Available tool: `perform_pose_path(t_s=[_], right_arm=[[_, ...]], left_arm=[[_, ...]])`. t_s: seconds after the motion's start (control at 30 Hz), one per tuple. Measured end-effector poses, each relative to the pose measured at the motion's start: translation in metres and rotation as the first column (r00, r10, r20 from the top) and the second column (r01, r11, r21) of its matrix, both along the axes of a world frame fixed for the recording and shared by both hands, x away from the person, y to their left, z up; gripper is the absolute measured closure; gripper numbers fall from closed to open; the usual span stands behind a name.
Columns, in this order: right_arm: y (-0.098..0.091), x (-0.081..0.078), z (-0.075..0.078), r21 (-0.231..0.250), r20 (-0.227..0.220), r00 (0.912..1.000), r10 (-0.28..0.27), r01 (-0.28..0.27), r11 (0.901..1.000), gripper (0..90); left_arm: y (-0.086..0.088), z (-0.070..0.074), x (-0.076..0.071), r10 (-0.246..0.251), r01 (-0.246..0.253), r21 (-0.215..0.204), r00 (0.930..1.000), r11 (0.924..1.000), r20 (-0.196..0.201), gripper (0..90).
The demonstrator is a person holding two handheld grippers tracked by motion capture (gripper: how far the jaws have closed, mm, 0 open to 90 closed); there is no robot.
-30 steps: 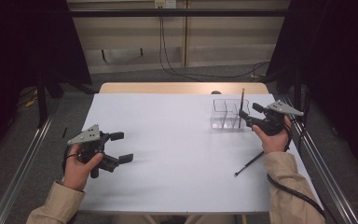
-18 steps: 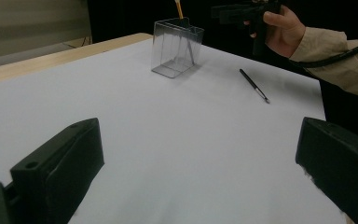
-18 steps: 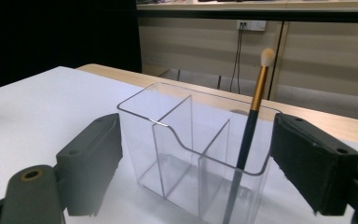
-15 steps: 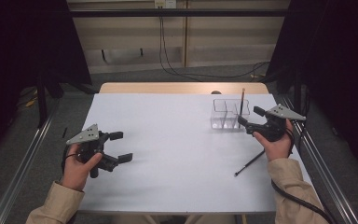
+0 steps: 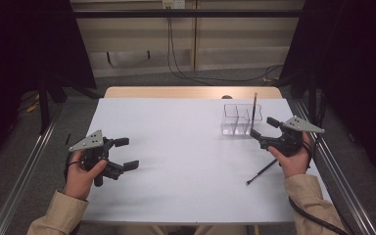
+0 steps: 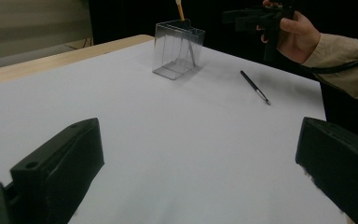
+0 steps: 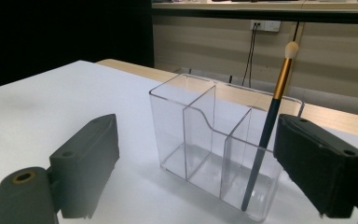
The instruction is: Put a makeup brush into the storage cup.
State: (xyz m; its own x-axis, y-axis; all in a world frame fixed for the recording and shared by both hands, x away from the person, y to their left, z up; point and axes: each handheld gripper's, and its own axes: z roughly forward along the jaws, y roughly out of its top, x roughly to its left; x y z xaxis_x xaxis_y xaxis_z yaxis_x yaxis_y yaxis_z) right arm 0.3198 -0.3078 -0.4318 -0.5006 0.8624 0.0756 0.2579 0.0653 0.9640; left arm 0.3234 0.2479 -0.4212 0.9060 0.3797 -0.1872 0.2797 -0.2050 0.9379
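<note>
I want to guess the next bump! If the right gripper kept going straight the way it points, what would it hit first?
Most likely the clear organizer: it stands right ahead of the open right gripper, between its jaws' line. The brush standing inside sits just behind that wall.

So the two black jaws of the right gripper (image 7: 196, 163) stand wide apart and have just been opening, with nothing pinched between the pads. Right in front of them sits a clear organizer (image 7: 200, 140) with three compartments, standing on the white table (image 7: 37, 107). A makeup brush (image 7: 268, 126) stands in the compartment nearest the right-hand jaw, leaning a bit, dark handle down, gold ferrule and pale tip sticking up above the rim. It's just beside that jaw but not touching it. Behind, there's a beige wall with a socket (image 7: 265, 24) and cables (image 7: 251, 51) hanging from it.
</note>
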Motion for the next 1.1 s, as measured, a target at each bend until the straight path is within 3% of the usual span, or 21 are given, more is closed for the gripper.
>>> perform_pose_path(t_s=[0.7, 1.1], right_arm=[[0.001, -0.033, 0.003, -0.007, -0.011, 0.9987, 0.049, -0.049, 0.9988, 11.4], [0.004, -0.044, -0.002, -0.020, -0.025, 0.9973, 0.069, -0.070, 0.9974, 11.3]], left_arm=[[0.005, -0.001, 0.000, 0.022, -0.022, -0.001, 0.9996, 0.9997, 0.017, 0.7], [0.008, 0.000, 0.000, 0.024, -0.024, -0.004, 0.9991, 0.9997, 0.035, 0.5]])
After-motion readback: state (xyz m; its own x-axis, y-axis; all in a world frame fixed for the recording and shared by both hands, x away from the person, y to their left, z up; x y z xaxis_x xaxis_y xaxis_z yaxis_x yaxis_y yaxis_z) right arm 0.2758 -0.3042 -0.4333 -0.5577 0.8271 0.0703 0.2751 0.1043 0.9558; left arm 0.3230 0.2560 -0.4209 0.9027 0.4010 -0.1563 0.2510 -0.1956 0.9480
